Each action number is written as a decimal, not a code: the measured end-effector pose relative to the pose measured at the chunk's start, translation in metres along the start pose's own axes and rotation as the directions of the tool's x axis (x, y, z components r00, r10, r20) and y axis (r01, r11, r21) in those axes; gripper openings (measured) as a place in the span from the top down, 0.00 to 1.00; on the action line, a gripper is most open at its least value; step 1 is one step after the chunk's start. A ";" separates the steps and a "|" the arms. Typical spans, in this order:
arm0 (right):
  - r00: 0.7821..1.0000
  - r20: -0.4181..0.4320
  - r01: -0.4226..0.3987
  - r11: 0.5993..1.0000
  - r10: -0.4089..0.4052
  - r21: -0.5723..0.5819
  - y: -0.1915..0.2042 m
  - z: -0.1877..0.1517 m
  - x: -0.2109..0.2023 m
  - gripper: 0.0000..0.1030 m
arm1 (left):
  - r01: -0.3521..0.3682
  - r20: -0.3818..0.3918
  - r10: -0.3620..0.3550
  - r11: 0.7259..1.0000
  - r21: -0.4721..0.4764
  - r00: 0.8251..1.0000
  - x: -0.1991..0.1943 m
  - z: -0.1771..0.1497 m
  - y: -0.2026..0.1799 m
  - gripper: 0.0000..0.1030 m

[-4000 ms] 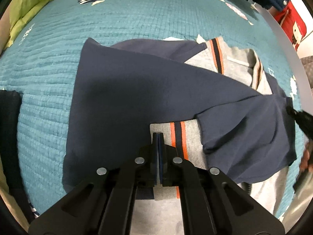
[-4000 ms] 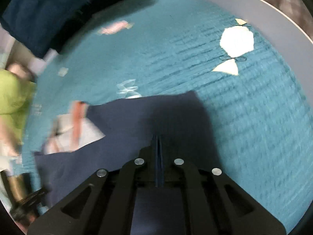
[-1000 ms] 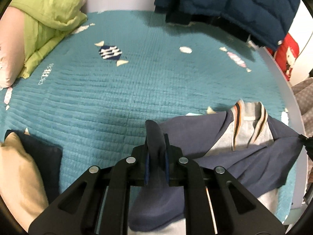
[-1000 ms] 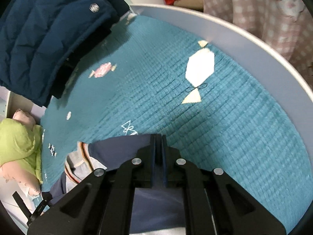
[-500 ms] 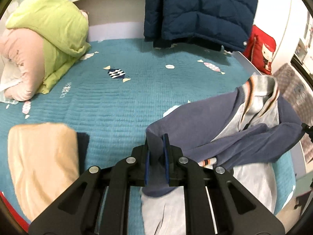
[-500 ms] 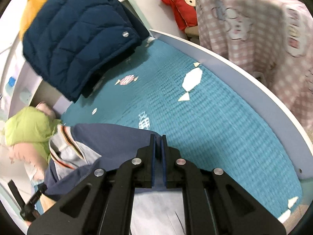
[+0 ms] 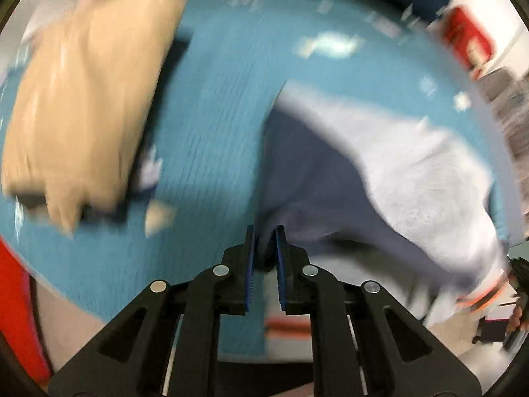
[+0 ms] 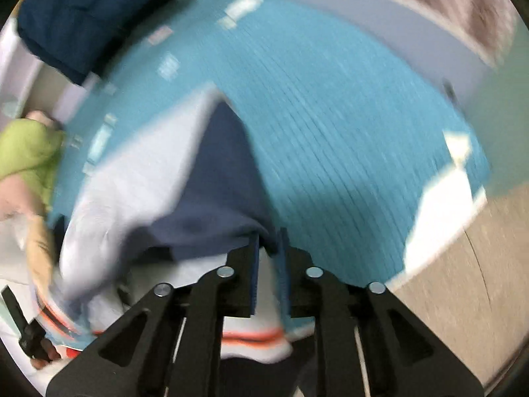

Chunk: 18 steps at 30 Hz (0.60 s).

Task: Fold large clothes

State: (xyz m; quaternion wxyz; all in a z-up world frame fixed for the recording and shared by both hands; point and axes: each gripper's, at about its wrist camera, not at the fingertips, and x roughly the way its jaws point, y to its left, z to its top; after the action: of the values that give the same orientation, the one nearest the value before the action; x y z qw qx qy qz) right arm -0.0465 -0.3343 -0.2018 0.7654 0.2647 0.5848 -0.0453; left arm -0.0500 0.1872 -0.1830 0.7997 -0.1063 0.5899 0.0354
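A grey and navy sweater (image 7: 413,172) with orange-striped trim (image 8: 251,334) lies folded over on the teal bedspread (image 7: 211,132), its grey side up. The frames are motion-blurred. My left gripper (image 7: 264,231) is shut on a bunched navy edge of the sweater near the bed's front edge. My right gripper (image 8: 268,235) holds the opposite navy corner of the sweater (image 8: 139,198) between its jaws, which are opening; the pads look parted from the cloth. Each gripper shows at the edge of the other's view: the right gripper (image 7: 519,271) and the left gripper (image 8: 29,334).
A folded tan cloth (image 7: 82,99) lies on something dark at the left of the bed. A navy puffer jacket (image 8: 82,16) hangs at the back, with green bedding (image 8: 23,152) nearby. The grey bed rail (image 8: 363,23) and beige floor (image 8: 463,281) bound the right side.
Both grippers swept toward the bed's front edge, carrying the sweater's far edge over so its grey side now faces up. The right jaws have parted; the left grip is unchanged.
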 end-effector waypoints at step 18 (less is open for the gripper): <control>0.996 -0.027 -0.082 0.979 0.088 0.186 -0.011 0.029 0.030 0.44 | 0.171 -0.014 -0.174 0.975 -0.144 0.985 0.016 0.011 0.014 0.36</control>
State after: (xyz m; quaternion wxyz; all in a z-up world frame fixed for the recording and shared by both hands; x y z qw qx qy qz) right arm -0.0159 -0.3499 -0.2277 0.7286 0.3599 0.5795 -0.0618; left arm -0.0375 0.2020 -0.1972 0.7823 -0.2142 0.5848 0.0063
